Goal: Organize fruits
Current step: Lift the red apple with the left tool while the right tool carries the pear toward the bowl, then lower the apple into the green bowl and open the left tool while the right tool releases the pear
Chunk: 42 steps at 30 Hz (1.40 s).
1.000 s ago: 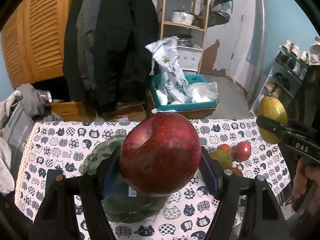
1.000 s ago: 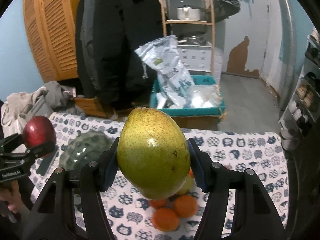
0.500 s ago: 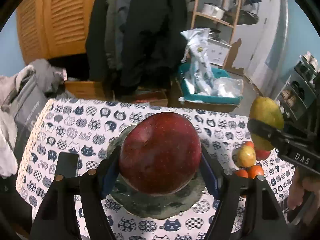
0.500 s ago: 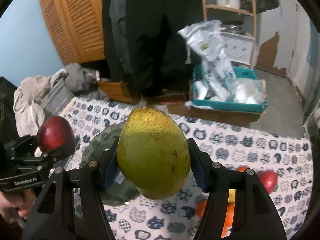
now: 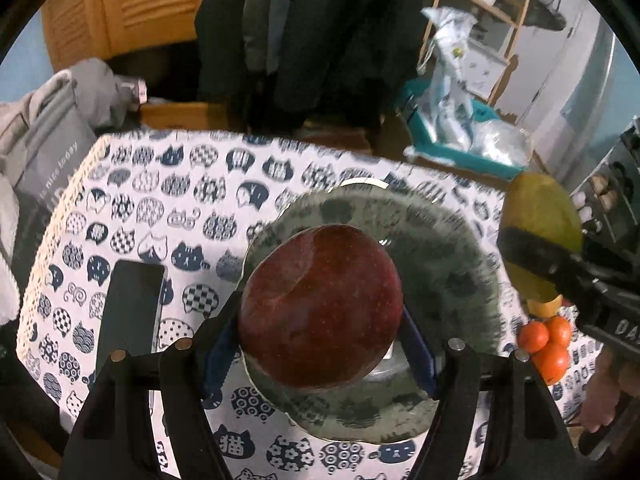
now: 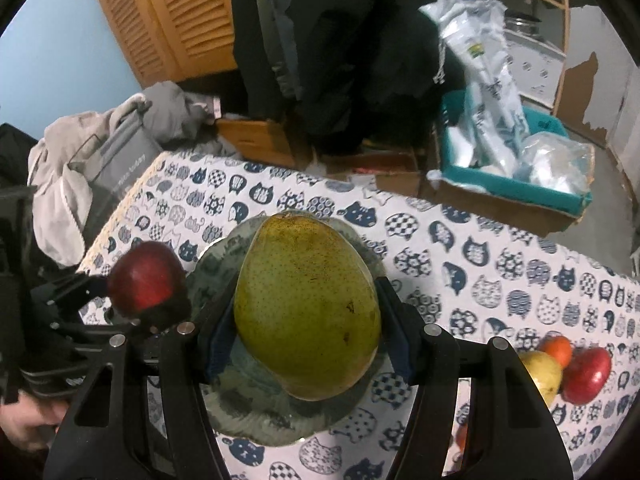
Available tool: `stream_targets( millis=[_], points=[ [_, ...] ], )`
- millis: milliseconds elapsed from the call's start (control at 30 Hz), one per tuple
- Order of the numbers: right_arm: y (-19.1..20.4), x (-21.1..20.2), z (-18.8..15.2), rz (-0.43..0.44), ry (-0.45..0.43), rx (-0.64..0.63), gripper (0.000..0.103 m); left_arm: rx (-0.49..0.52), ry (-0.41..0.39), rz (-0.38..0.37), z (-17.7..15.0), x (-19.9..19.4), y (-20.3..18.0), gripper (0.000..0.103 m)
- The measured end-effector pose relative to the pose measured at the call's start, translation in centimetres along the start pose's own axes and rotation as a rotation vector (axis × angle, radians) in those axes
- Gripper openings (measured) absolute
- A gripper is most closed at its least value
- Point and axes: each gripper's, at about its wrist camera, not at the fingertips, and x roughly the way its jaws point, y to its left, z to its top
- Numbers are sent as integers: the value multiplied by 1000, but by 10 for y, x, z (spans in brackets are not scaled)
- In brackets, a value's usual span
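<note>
Both fruits ride in over the plate: my left gripper (image 5: 320,332) is clamped on the red apple (image 5: 320,308), jaws spread wide to take its girth, blue pads pressed to either flank. My right gripper (image 6: 308,344) is closed the same way on the green mango (image 6: 308,312), held w/ its long axis running away from the camera. Each fruit hangs above the mottled green plate (image 6: 256,420), not yet on it; I judge the plate is the collecting spot, so both are carried high and centred to drop in side by side w/o knocking each other.

From the left cam the mango shows at far right, beside the plate's edge rather than over its middle; from the right cam the apple sits at the plate's left rim. So the two loads are near but apart, apple left, mango right.

Rest of the fruit waits on the cat-print worktop (image 6: 500,280) off to the right: a red apple (image 6: 588,376), a small yellow fruit (image 6: 540,376) and tangerines (image 5: 548,340), bunched together and touching. A dark phone-like slab (image 5: 130,312) lies flat left of the plate, clear of the drop zone.

Obstacles, as I read it: mainly the other gripper, since both crowd one plate; plate surface itself looks bare. Beyond the worktop: a teal bin (image 6: 560,196) w/ plastic bags, dark coats, a grey bag at left.
</note>
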Motion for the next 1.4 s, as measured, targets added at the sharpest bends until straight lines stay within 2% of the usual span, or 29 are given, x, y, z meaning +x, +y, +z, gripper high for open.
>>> stream_targets(
  millis=[233,500,867,1033,1100,1167,1233,1400],
  points=[
    [7,26,-2,11,60,-21,63,-25,80,-28,-8,29,8,75],
    [5,43,-10,25,105,-10,63,5,150,-10,-18,52,5,75],
    [2,51,-16,38,129,0,63,-17,237,-13,-25,77,7,75],
    [-1,59,-17,40,149,14,63,7,283,14,-27,91,-1,75],
    [-3,60,-17,44,153,23,63,16,264,22,-27,89,-4,76],
    [-5,62,-17,55,159,35,63,15,240,10,-23,83,-5,85],
    [-7,64,-17,64,164,46,63,8,218,8,-20,77,-4,89],
    [-5,71,-16,80,188,51,63,-36,188,-1,-17,60,8,89]
  ],
)
